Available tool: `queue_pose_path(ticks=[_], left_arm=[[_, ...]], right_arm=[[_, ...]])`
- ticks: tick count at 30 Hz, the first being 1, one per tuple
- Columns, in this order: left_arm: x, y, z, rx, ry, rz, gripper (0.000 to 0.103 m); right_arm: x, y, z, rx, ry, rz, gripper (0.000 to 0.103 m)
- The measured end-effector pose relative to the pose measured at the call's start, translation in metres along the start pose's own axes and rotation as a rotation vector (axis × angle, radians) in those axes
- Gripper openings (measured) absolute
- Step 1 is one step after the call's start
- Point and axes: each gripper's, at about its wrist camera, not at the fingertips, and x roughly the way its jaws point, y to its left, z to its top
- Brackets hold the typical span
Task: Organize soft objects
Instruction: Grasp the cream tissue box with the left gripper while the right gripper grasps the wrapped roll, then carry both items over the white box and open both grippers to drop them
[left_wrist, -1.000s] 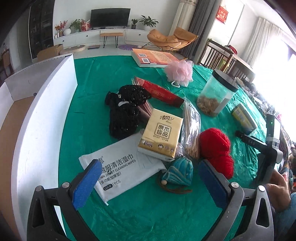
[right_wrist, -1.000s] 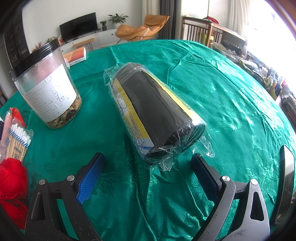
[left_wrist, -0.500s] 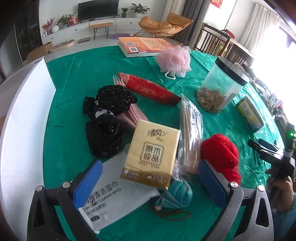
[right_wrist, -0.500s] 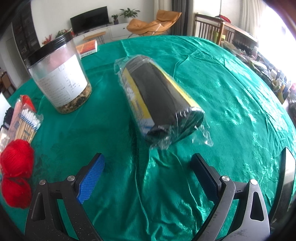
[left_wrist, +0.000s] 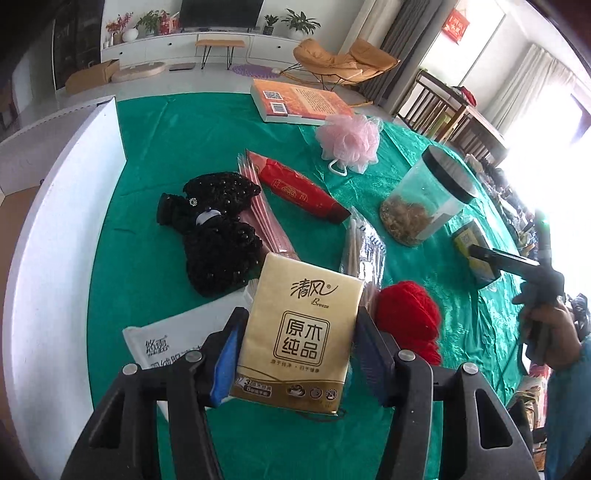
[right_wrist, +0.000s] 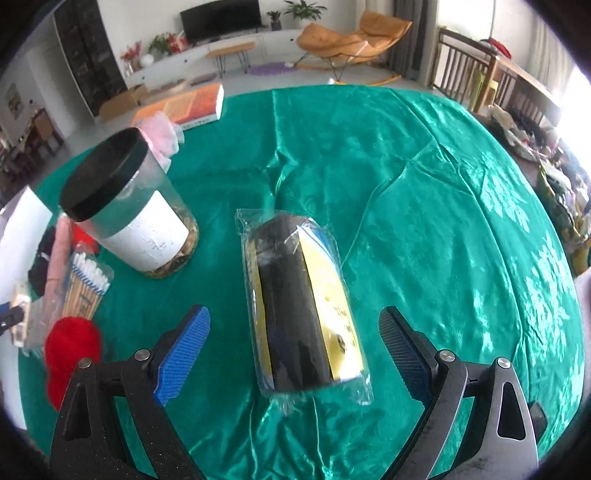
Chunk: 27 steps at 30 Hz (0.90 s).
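Observation:
My left gripper (left_wrist: 295, 347) is shut on a yellow tissue pack (left_wrist: 301, 328), its blue pads pressed on both sides. Behind it lie a black beaded soft item (left_wrist: 218, 229), red yarn (left_wrist: 408, 321) and a pink bath pouf (left_wrist: 349, 142). My right gripper (right_wrist: 295, 354) is open, its fingers either side of a plastic-wrapped black roll (right_wrist: 303, 314) lying on the green cloth; it does not touch it. The red yarn also shows in the right wrist view (right_wrist: 72, 347).
A white box wall (left_wrist: 62, 221) stands at the left. A wipes packet (left_wrist: 173, 343), red packet (left_wrist: 299, 188), cotton swabs (left_wrist: 364, 251), lidded jar (left_wrist: 424, 199) (right_wrist: 129, 206) and book (left_wrist: 299, 101) lie on the table. The right hand-held gripper shows at the right (left_wrist: 517, 264).
My left gripper has moved forward and closed on the tissue pack. My right gripper has shifted so the wrapped roll now lies between its open fingers.

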Motion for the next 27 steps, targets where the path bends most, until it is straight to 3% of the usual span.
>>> queue_pose_path(ticks=[2, 3, 4, 7, 10, 14, 20, 21, 22, 23, 24, 27], left_arm=[[-0.015, 0.000, -0.004, -0.002, -0.015, -0.013, 0.057], [-0.025, 0.002, -0.006, -0.003, -0.028, -0.020, 0.057], [-0.035, 0.004, -0.007, -0.006, -0.046, -0.030, 0.057], [-0.067, 0.017, -0.010, -0.024, -0.093, -0.050, 0.057], [-0.101, 0.044, -0.019, -0.048, -0.133, -0.015, 0.057], [-0.145, 0.098, -0.036, -0.111, -0.180, 0.115, 0.057], [-0.203, 0.172, -0.073, -0.218, -0.239, 0.383, 0.059], [-0.207, 0.181, -0.079, -0.237, -0.244, 0.438, 0.068], [-0.210, 0.189, -0.084, -0.263, -0.247, 0.484, 0.088], [-0.211, 0.197, -0.088, -0.290, -0.251, 0.518, 0.098], [-0.214, 0.201, -0.092, -0.313, -0.268, 0.542, 0.103], [-0.215, 0.201, -0.095, -0.312, -0.296, 0.540, 0.103]], right_arm=[[0.018, 0.003, 0.002, -0.006, 0.041, 0.001, 0.091], [0.022, 0.003, 0.001, -0.009, 0.058, -0.052, 0.068], [0.018, 0.002, 0.000, 0.003, 0.049, -0.077, 0.058], [-0.016, -0.011, -0.009, 0.126, -0.002, 0.013, 0.058], [-0.075, 0.009, -0.018, 0.120, -0.092, 0.125, 0.058], [-0.138, 0.095, -0.028, 0.053, -0.147, 0.398, 0.058], [-0.181, 0.293, -0.036, -0.123, -0.108, 0.809, 0.058], [-0.183, 0.324, -0.037, -0.142, -0.093, 0.858, 0.059], [-0.184, 0.354, -0.037, -0.162, -0.079, 0.899, 0.063], [-0.183, 0.379, -0.038, -0.181, -0.060, 0.935, 0.071], [-0.182, 0.397, -0.039, -0.196, -0.042, 0.966, 0.081], [-0.181, 0.401, -0.043, -0.211, -0.071, 0.946, 0.081]])
